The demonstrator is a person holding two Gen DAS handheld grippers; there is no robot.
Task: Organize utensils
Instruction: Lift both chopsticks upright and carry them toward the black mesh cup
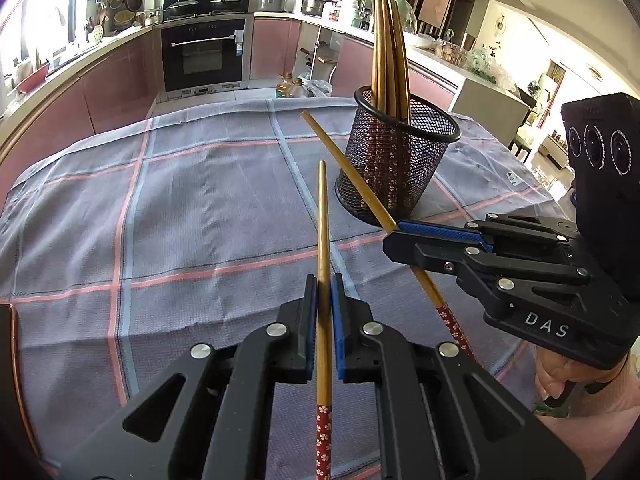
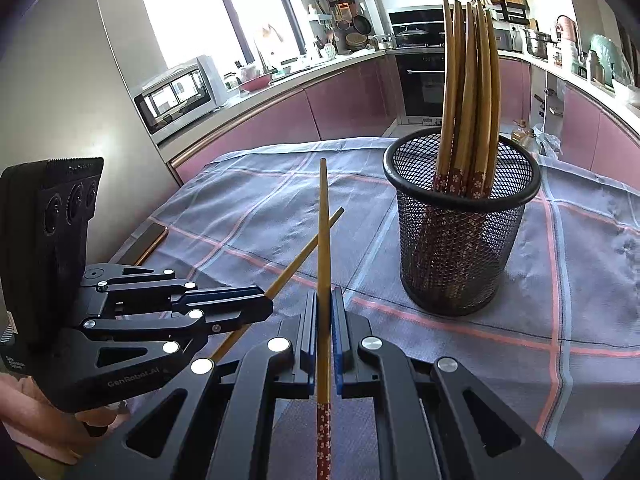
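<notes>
My left gripper is shut on a bamboo chopstick with a red flowered handle, tip pointing away over the cloth. In the right wrist view the right gripper is likewise shut on a second chopstick. Each gripper shows in the other's view: the right gripper with its chopstick slanting past the holder, and the left gripper with its chopstick crossing behind mine. A black mesh holder stands upright beyond both, with several chopsticks in it, handles down.
A grey checked tablecloth with pink lines covers the table. A dark flat object with a copper edge lies at the table's left edge. Pink kitchen cabinets and an oven lie beyond the table. A person's hand holds the right gripper.
</notes>
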